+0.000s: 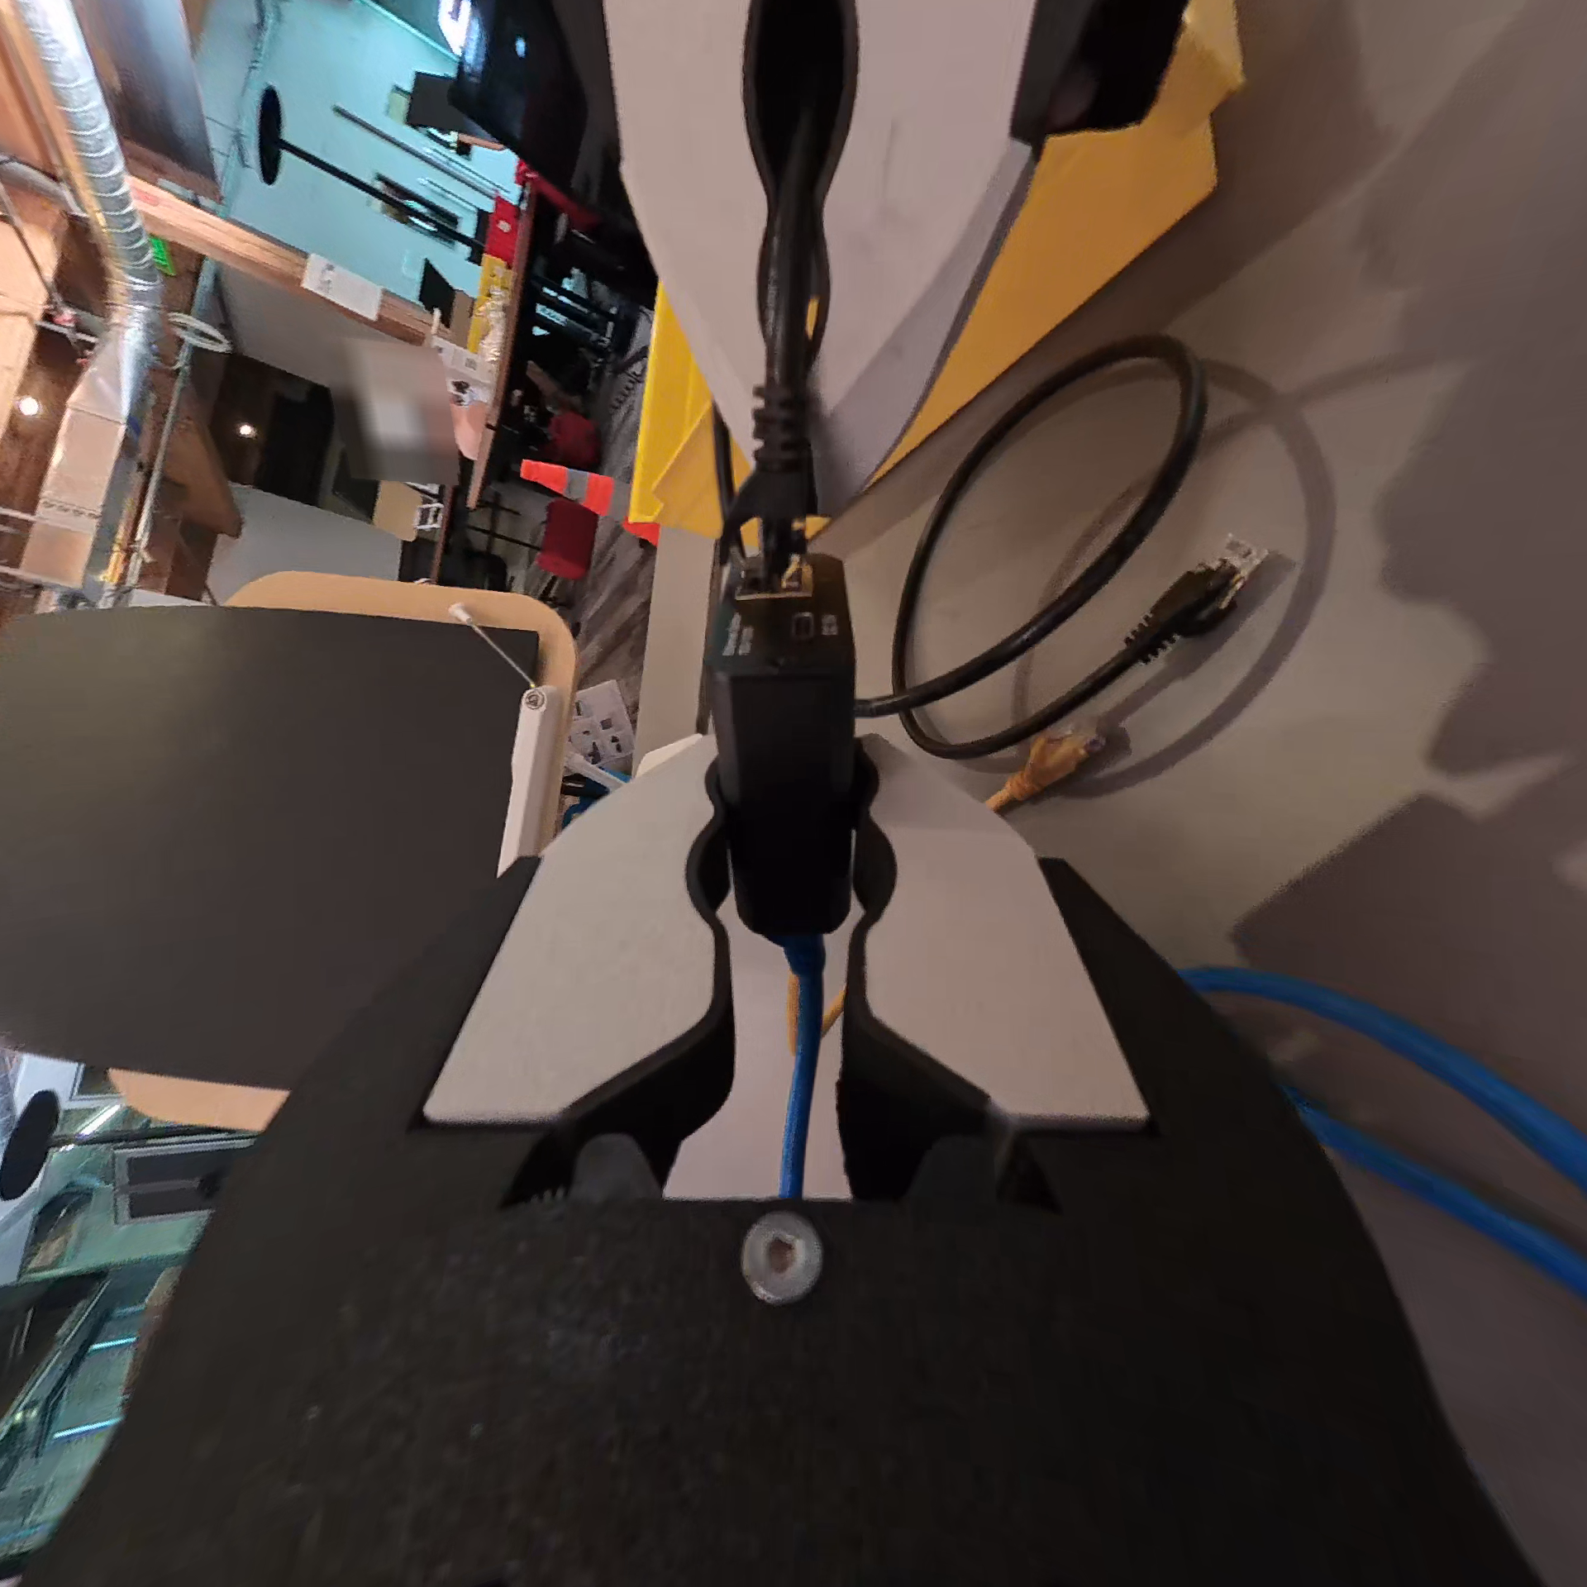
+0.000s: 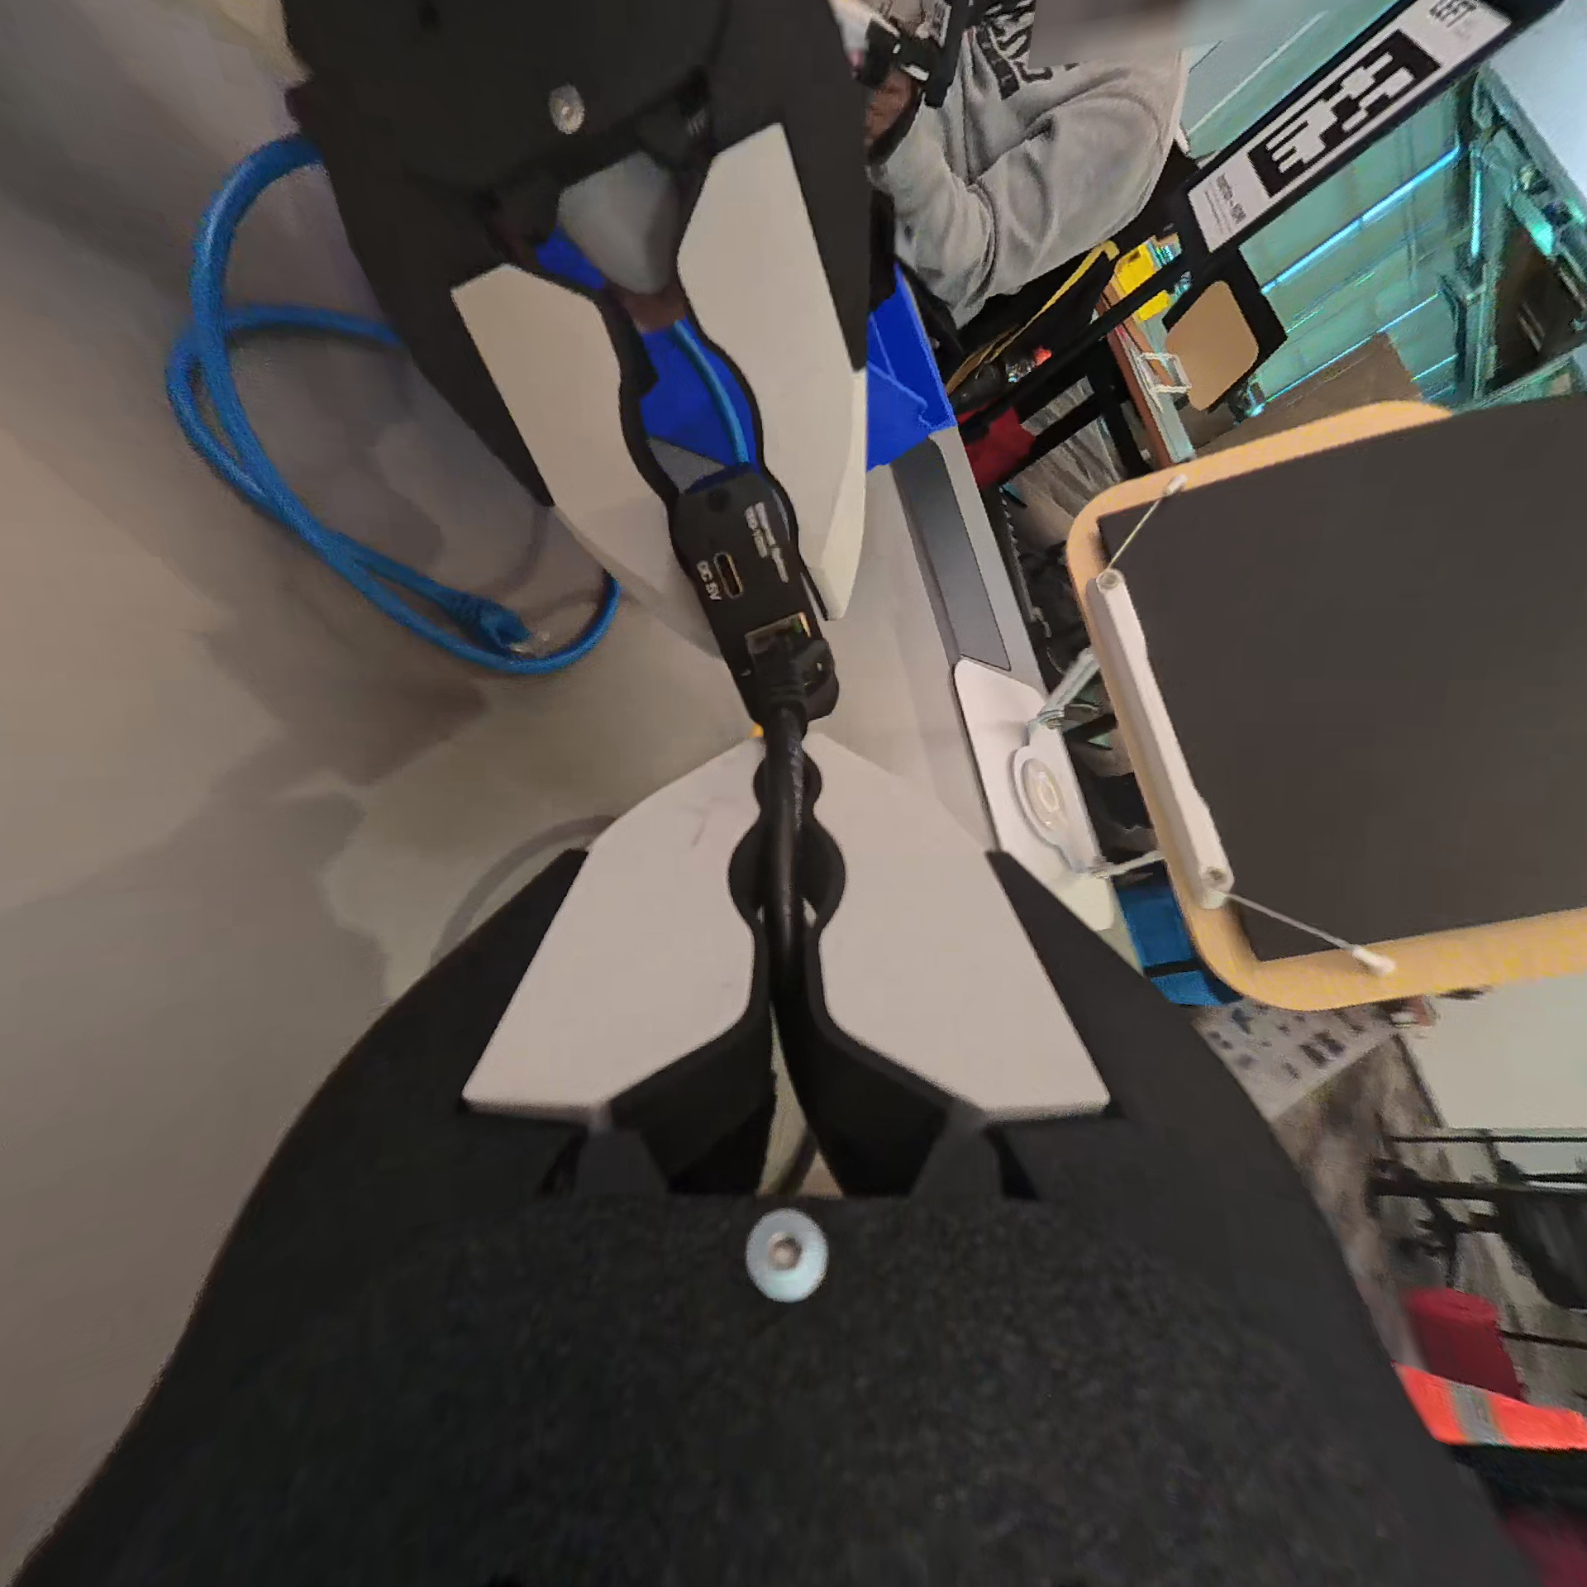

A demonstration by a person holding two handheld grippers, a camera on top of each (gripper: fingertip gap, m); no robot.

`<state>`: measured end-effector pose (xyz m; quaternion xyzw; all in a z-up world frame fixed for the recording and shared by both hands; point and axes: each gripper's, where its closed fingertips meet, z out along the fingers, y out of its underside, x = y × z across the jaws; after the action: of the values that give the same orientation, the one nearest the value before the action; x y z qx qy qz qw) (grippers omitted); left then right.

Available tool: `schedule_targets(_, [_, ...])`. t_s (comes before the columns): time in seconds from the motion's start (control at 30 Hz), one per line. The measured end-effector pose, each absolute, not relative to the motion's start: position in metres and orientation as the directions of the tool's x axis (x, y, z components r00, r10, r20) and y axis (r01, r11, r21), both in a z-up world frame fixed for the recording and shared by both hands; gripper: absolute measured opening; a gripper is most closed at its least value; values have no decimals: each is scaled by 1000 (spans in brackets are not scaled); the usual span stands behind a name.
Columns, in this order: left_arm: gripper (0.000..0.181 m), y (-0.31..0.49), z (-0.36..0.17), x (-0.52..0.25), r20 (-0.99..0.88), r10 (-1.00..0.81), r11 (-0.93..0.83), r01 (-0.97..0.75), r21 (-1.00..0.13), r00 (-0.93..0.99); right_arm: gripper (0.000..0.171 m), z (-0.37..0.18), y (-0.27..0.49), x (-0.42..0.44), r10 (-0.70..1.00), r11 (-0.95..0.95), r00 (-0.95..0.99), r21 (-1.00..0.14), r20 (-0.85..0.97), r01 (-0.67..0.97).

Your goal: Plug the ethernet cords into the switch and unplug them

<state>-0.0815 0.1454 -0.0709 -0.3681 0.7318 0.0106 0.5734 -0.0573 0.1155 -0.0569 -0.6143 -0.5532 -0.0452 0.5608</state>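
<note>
The left gripper (image 1: 786, 824) is clamping the small black switch (image 1: 783, 687) above the bench (image 1: 1374, 601) while the right gripper (image 2: 786, 824), pinching the black cord (image 2: 786, 773), is seating or pulling its plug at the switch's port, with blue (image 2: 258, 481) and orange (image 1: 1061, 756) cords lying loose beside the switch.

We see the small black switch (image 1: 786, 730) held off the grey surface (image 1: 1374, 601), a black ethernet cord (image 1: 786, 343) at one of its ports. The cord's far plug (image 1: 1198, 592), an orange plug (image 1: 1065, 756) and a blue cord (image 2: 343, 550) lie on the surface.
</note>
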Motion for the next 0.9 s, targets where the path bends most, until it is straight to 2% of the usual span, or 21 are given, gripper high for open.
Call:
schedule_targets(0.1, [24,148,-74,-77,-850,-526,714,-554,-429,-20,1,-64,119,-50,683,159,425,-688,595,708])
schedule_targets(0.13, [24,148,-77,-76,-846,-533,706,-560,-434,-17,10,-67,121,-47,690,113,437,-683,577,722])
schedule_targets(0.17, [24,148,-81,-75,-842,-539,702,-564,-435,-22,28,-66,122,-46,697,74,453,-684,555,726])
schedule_targets(0.2, [24,149,-84,-74,-843,-538,698,-571,-433,-19,39,-63,120,-47,706,50,458,-683,540,729])
schedule_targets(0.27, [24,150,-89,-73,-847,-532,705,-563,-432,-17,39,-51,112,-51,684,86,421,-638,596,765])
schedule_targets(0.37, [24,149,-89,-76,-842,-539,700,-541,-467,29,39,-40,104,-55,590,126,287,-438,754,890])
schedule_targets(0.5, [23,137,-92,-77,-822,-568,690,-517,-507,48,30,-54,104,-62,565,152,124,-250,816,956])
schedule_targets(0.7, [23,133,-95,-82,-834,-550,698,-526,-485,39,15,-72,109,-67,592,160,100,-238,800,958])
schedule_targets(0.9, [23,129,-96,-81,-841,-541,707,-529,-470,24,16,-74,104,-68,612,176,71,-223,788,959])
